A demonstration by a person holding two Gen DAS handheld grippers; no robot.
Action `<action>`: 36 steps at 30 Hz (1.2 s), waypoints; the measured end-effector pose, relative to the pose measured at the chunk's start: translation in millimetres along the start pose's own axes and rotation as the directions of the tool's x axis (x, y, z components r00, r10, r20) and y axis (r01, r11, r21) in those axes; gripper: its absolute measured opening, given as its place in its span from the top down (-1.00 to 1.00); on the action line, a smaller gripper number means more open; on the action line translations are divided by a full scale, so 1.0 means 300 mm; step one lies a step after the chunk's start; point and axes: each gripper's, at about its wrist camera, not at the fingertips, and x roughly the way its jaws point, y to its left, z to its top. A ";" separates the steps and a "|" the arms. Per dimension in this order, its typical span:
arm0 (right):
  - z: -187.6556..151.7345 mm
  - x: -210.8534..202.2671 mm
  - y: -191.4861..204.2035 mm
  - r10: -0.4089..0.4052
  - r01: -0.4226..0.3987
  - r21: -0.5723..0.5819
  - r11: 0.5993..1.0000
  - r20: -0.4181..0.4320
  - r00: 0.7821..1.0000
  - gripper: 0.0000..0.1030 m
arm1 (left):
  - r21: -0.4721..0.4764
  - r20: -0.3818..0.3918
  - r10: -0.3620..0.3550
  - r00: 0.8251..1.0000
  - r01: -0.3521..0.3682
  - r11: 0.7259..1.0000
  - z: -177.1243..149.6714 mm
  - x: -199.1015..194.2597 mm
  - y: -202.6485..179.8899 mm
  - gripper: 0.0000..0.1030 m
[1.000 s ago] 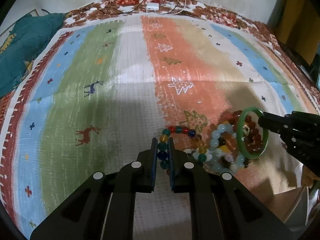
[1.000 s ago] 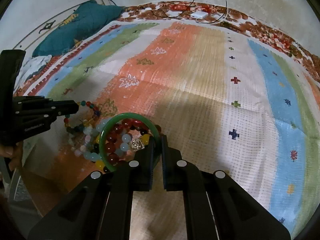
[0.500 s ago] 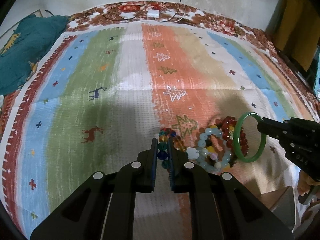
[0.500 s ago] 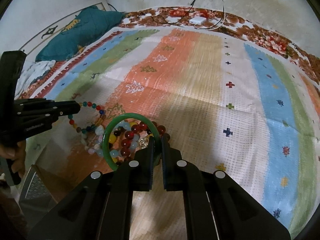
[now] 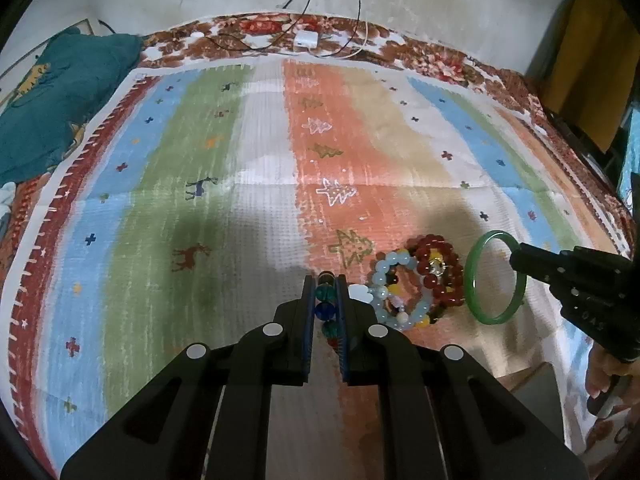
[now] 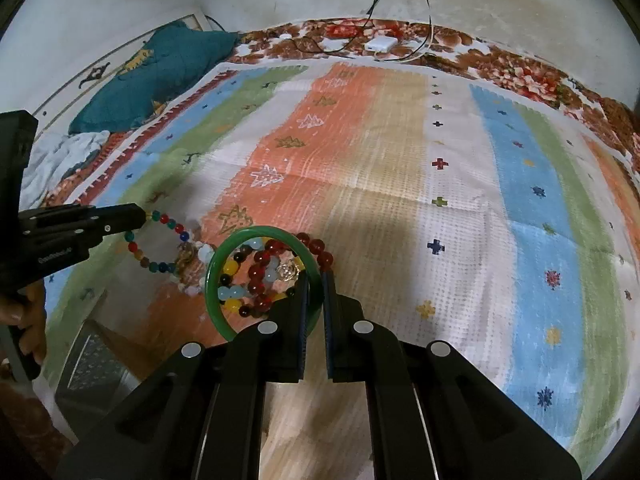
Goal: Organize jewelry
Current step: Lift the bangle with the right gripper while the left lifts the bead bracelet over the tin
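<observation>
Striped cloth [image 5: 248,200] by white wall [image 5: 440,4]; left hand-held gripper [image 5: 325,280] grasps beads [image 5: 323,300], right [image 6: 315,280] grasps bangle [image 6: 212,280].

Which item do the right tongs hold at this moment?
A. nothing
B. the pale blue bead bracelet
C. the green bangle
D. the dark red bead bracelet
C: the right tongs are shut on the rim of the green bangle, while the left tongs hold the multicoloured bead bracelet.
</observation>
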 end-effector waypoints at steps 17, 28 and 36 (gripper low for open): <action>-0.036 -0.097 -0.002 -0.016 0.016 0.039 0.999 0.001 1.000 0.85 | -0.011 0.056 -0.042 0.998 0.043 0.999 -0.023 -0.132 -0.037 0.82; -0.061 -0.188 0.019 -0.001 -0.001 0.044 0.999 0.034 0.999 0.85 | -0.014 0.092 -0.085 0.992 0.087 0.996 -0.053 -0.224 -0.069 0.82; -0.091 -0.242 0.036 0.008 -0.010 0.047 0.999 0.046 0.999 0.85 | -0.006 0.111 -0.118 0.987 0.120 0.993 -0.095 -0.286 -0.112 0.82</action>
